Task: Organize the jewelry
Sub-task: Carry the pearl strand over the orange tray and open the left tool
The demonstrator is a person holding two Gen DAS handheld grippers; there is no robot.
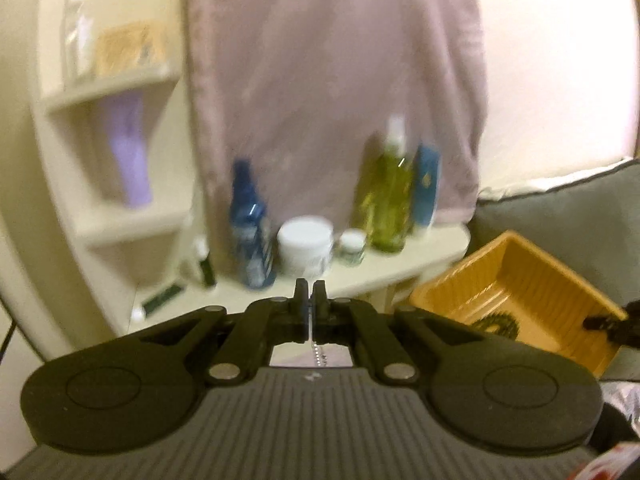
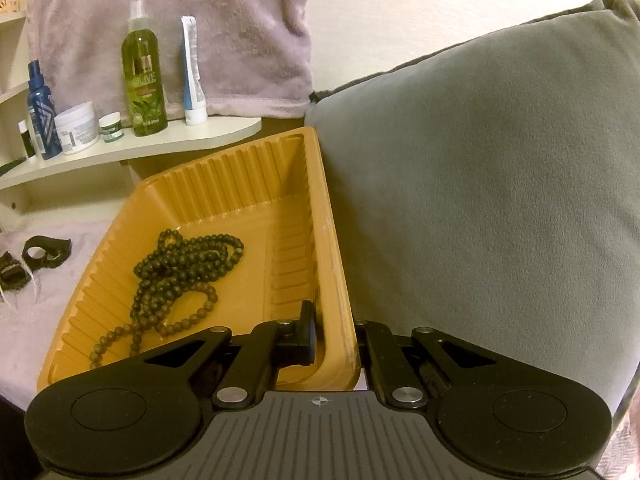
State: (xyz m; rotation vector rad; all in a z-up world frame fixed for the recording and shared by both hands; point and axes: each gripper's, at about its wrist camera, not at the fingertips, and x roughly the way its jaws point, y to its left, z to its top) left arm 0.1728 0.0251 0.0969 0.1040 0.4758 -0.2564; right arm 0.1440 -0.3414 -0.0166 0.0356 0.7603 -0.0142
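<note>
Left gripper: jaws clenched on a thin silver bead chain, which hung down from between the fingers toward the camera; view blurred. Ahead of it, a cream shelf carrying a blue bottle, a white jar, a small jar, a green spray bottle and a blue tube, with a mauve towel hanging behind. To its right, an orange tray. Right gripper: jaws clamped on the tray's near right wall, the left finger inside the tray, the right finger hidden outside it. Ahead and left of this gripper, a dark beaded necklace lay coiled on the tray floor. Right of the gripper, touching the tray's outer wall, a grey cushion. Far left, beyond the tray, small dark bracelets lay on a pale cloth.
</note>
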